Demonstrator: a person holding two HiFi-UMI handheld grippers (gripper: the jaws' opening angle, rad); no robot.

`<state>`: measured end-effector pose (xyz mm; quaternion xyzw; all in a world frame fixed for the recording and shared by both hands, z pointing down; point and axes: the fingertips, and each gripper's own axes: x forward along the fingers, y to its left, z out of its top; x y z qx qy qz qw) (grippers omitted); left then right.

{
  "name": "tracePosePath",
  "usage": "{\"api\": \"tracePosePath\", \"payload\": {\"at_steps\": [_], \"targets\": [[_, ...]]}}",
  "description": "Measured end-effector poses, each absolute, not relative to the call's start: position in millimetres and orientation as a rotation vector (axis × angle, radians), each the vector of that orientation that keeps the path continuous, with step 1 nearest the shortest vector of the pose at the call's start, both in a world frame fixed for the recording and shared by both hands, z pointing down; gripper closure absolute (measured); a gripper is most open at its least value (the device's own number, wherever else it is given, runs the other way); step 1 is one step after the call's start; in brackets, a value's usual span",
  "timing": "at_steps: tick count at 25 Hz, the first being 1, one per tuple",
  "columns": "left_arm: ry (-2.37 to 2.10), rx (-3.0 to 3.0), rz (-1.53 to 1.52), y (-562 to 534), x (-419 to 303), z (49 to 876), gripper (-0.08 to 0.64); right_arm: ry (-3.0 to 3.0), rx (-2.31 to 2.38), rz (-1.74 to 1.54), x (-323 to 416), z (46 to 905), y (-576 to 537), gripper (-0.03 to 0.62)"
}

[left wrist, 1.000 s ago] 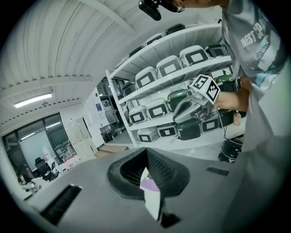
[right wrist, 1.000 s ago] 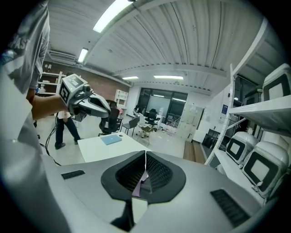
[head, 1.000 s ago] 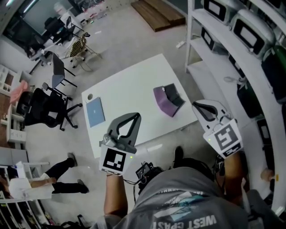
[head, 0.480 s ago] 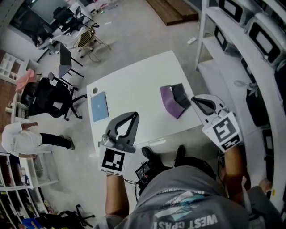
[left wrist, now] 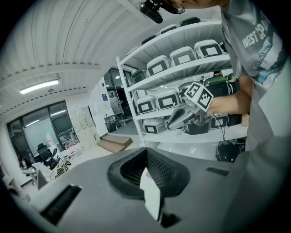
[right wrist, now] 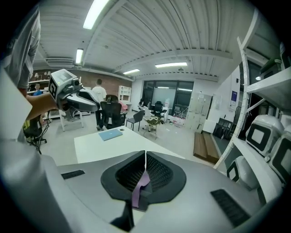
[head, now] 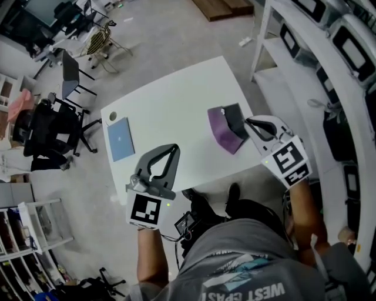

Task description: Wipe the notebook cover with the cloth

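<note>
R gripper [right wrist: 145, 154]: jaws closed, tips meet in a thin line, nothing pinched btwn them. Through the opening behind the tips a strip of the purple cloth [right wrist: 140, 189] shows, lying below. In head view the R gripper [head: 248, 121] has its tip just beside the cloth [head: 222, 132], at the table's R edge. A dark grey piece [head: 235, 120] lies against the cloth on the gripper's side; can't tell if it's a 2nd cloth or a fold. Contact w/ the tip can't be told.

L gripper [left wrist: 146, 151]: jaws also together at the tips, empty; white table surface shows through the gap behind them. In head view the L gripper [head: 174, 147] is over the table's near edge, pointing toward the middle, well apart from cloth and notebook.

Notebook [head: 120, 139]: light blue, flat, closed, near the table's L edge, far side from the cloth. R gripper view shows it [right wrist: 110, 134] across the white table [right wrist: 91, 145].

Table [head: 170, 111]: white, rectangular, set at an angle. Small round mark near the corner by the notebook.

Around: white shelves [head: 305, 59] w/ rows of cases at R, black office chair [head: 50, 132] at L, wooden boards [head: 226, 7] on the floor at the top.
</note>
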<state>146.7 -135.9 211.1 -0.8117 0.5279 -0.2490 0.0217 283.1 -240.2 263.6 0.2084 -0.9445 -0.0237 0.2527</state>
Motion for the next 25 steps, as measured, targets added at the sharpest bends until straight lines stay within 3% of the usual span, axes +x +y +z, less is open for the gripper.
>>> {"api": "tracePosePath", "payload": {"at_steps": [20, 21, 23, 25], "targets": [[1.643, -2.663, -0.857, -164, 92, 309, 0.557, -2.41, 0.537, 0.195, 228, 412, -290, 0.558], [1.649, -2.671, -0.864, -164, 91, 314, 0.557, -2.398, 0.53, 0.21, 227, 420, -291, 0.55], [1.666, -2.687, -0.866, -165, 89, 322, 0.557, -2.373, 0.517, 0.235, 224, 437, -293, 0.472], [1.677, -2.695, -0.868, -166, 86, 329, 0.557, -2.349, 0.505, 0.257, 221, 453, -296, 0.458]]}}
